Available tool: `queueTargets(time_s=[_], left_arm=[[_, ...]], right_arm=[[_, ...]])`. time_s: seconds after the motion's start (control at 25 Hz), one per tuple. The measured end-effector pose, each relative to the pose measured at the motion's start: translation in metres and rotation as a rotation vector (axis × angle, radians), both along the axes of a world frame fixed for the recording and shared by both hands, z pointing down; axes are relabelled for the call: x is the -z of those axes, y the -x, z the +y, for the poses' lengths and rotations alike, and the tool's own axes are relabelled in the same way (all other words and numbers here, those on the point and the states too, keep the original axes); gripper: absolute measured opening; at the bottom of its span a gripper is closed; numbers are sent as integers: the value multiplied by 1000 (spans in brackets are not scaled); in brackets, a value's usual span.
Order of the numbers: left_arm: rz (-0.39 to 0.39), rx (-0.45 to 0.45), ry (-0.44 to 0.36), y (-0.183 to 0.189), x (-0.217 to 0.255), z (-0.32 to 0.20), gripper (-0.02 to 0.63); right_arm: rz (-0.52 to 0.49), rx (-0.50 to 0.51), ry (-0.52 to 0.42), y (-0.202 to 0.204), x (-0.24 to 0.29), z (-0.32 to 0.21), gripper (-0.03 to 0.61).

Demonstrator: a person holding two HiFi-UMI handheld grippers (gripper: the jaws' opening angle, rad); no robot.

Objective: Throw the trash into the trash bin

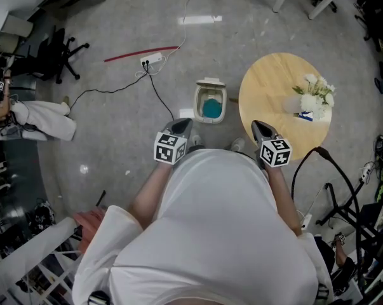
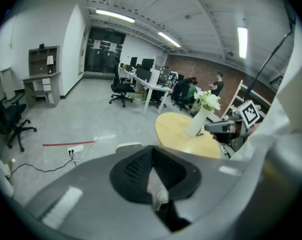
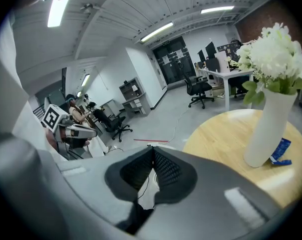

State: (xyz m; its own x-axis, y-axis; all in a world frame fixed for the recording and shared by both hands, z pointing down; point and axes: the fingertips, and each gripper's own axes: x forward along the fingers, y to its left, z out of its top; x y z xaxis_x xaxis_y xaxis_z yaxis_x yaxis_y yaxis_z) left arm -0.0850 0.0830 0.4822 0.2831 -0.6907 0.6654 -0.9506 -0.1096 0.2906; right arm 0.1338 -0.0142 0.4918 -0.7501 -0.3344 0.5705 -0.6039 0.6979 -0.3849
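Grey floor (image 1: 115,145): we stand on it, with one bin and one round table ahead of us.
Table (image 1: 267,84): one, wooden, to the right of the bin and just apart from it. It carries one vase (image 3: 268,129) of white flowers and one blue packet (image 3: 280,151) by the vase's foot.
Bin (image 1: 197,103): one, white, blue inside, with its lid tipped back at the far end. Its long axis runs away from us.
Left gripper (image 1: 180,127): its jaws are pressed together on a small pale scrap (image 2: 159,196) that looks like crumpled paper. We take this scrap to be the trash.
Right gripper (image 1: 261,129): its jaws are together with nothing in them, and only floor shows through the gap under the pads. It hangs over the table's near edge.
Relation that counts: the bin lies ahead of and below the left gripper, a little to its right, near but not under it. The right gripper is farther off, out to the bin's right. We judge that the left gripper has to go forward until the scrap is over the opening, then let go.
Scrap's axis: too small for us to tell.
Count: two grippers, one scrap, one bin, one table, one vase, one packet.
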Motion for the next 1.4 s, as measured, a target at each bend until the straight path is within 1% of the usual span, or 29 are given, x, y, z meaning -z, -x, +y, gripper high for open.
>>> queueTargets(time_s=[0.36, 0.6, 0.84, 1.08, 1.28, 1.4], left_arm=[[17, -6, 31, 8, -5, 9, 5], [30, -49, 51, 11, -13, 16, 5], [24, -107, 61, 19, -18, 20, 5], [12, -193, 64, 29, -21, 24, 5], [21, -251, 71, 33, -25, 26, 5], [29, -289, 71, 29, -26, 24, 5]], right_arm=[[7, -14, 13, 6, -1, 6, 2], [43, -74, 21, 5, -9, 14, 2], [71, -193, 16, -13, -16, 17, 2], [88, -332, 13, -34, -14, 26, 2], [105, -442, 6, -53, -12, 38, 2], [115, -512, 9, -68, -12, 45, 2]])
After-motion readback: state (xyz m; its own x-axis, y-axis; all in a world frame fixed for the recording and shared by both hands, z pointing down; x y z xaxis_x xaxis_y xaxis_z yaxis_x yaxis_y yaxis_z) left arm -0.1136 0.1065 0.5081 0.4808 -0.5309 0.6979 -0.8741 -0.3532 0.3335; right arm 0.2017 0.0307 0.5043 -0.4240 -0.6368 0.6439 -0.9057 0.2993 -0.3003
